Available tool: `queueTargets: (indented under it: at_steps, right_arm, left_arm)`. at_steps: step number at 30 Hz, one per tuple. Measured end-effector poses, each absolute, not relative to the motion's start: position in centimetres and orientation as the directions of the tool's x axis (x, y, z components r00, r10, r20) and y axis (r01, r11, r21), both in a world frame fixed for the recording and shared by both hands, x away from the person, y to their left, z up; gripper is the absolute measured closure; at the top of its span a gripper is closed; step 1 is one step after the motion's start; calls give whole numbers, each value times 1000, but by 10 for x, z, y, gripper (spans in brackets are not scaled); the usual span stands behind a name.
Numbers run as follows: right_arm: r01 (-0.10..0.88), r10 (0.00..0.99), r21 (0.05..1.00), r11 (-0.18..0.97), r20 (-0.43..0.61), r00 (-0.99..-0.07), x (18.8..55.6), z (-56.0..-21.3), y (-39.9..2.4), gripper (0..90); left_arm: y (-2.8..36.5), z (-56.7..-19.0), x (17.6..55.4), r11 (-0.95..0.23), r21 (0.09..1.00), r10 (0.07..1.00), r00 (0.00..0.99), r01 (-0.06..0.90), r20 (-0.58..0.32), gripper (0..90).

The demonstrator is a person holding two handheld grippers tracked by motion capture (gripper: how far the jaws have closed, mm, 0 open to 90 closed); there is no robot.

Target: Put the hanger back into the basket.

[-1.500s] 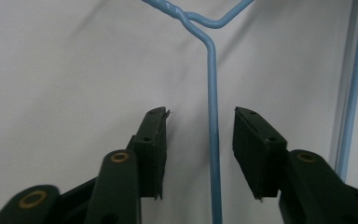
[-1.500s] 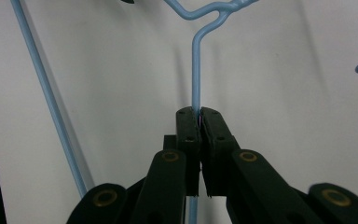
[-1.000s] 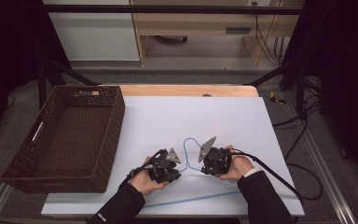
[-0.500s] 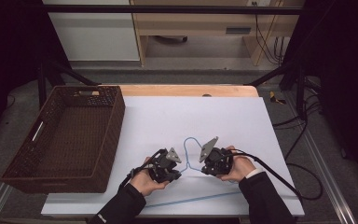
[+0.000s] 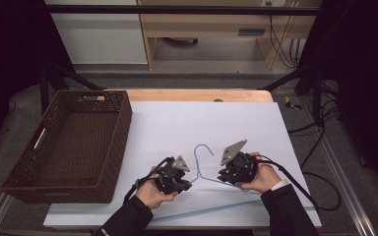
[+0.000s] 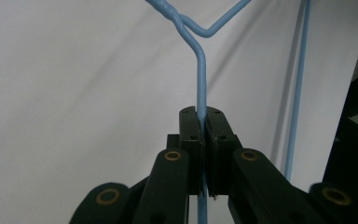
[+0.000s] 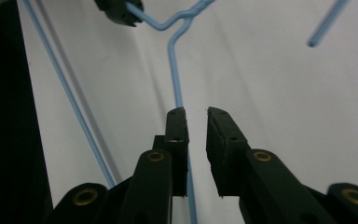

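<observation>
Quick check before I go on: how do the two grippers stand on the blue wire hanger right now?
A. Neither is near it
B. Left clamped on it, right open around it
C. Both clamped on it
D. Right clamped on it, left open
B: the left gripper is shut on the hanger wire, while the right gripper shows a gap between its jaws with the wire alongside one.

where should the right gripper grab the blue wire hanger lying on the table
On the straight sloping shoulder wire it already straddles. The hanger lies flat on the white table, so come in low, along the surface, from the person's right, with the wire between the jaws. The right gripper is open with the wire against one jaw; the left gripper is clamped on the opposite shoulder, which should steady it.
</observation>
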State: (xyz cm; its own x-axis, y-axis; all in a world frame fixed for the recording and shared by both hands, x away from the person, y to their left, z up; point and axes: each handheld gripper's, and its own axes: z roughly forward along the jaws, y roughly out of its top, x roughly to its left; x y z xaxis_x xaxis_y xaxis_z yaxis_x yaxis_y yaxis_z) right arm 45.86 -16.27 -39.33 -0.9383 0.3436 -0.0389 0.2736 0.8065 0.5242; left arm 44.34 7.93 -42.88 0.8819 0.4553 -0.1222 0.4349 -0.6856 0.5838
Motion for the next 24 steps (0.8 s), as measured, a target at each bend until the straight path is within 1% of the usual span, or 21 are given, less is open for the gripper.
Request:
queueTargets:
  at_steps: [1, 2, 3, 4, 5, 6, 8, 9, 10, 11, 12, 14, 16, 17, 19, 21, 23, 24]
  right_arm:
    - [274, 344, 524, 806, -39, -938, 459, -393, -163, 751]
    - [307, 400, 568, 763, -43, -915, 458, -389, -172, 728]
    - [307, 400, 568, 763, -43, -915, 458, -389, -172, 728]
    - [333, 454, 608, 721, -50, -890, 457, -384, -183, 694]
    - [333, 454, 608, 721, -50, -890, 457, -384, -183, 694]
    - [342, 477, 635, 692, -47, -877, 455, -382, -190, 686]
    - [365, 530, 684, 632, -38, -847, 452, -377, -202, 618]
    - [367, 550, 706, 606, -39, -834, 450, -376, -209, 600]
    - [376, 597, 744, 553, -40, -801, 446, -375, -221, 511]
    - [376, 597, 744, 553, -40, -801, 446, -375, -221, 511]
    - [374, 611, 757, 536, -42, -791, 445, -375, -226, 485]
    - [394, 664, 799, 454, -8, -748, 442, -375, -238, 422]
    - [415, 696, 827, 379, 40, -717, 442, -377, -249, 358]
    - [418, 715, 839, 348, 51, -697, 442, -377, -253, 305]
    - [424, 748, 856, 296, 69, -661, 443, -378, -261, 270]
    - [418, 774, 870, 262, 69, -630, 443, -380, -265, 194]
    - [414, 795, 878, 238, 68, -602, 443, -380, -269, 150]
    - [414, 806, 883, 222, 72, -588, 443, -380, -271, 142]
  left_arm:
    - [80, -427, 443, -689, 584, 451, 884, 430, -119, 871]
    - [80, -425, 441, -686, 593, 452, 886, 421, -106, 871]
    - [81, -423, 441, -681, 601, 450, 886, 419, -108, 871]
    - [82, -421, 440, -680, 604, 449, 887, 415, -104, 871]
    - [83, -418, 439, -675, 613, 448, 888, 409, -99, 871]
    - [84, -416, 438, -669, 622, 447, 889, 408, -103, 871]
    - [87, -410, 436, -659, 637, 446, 890, 400, -98, 871]
    - [88, -408, 435, -648, 651, 450, 888, 396, -93, 871]
    - [90, -405, 435, -645, 654, 446, 890, 395, -98, 871]
    - [91, -402, 434, -640, 661, 447, 890, 391, -92, 871]
    - [93, -399, 433, -634, 667, 451, 888, 392, -93, 871]
    - [97, -394, 431, -625, 678, 461, 884, 386, -79, 871]
    - [101, -392, 431, -609, 692, 474, 877, 388, -75, 871]
    - [104, -390, 431, -607, 694, 477, 876, 387, -71, 871]
    - [108, -388, 431, -594, 700, 491, 868, 396, -74, 871]
    - [111, -387, 431, -585, 706, 500, 863, 399, -72, 871]
    - [114, -385, 431, -589, 703, 507, 860, 398, -62, 871]
    - [116, -384, 431, -587, 705, 513, 857, 399, -58, 871]
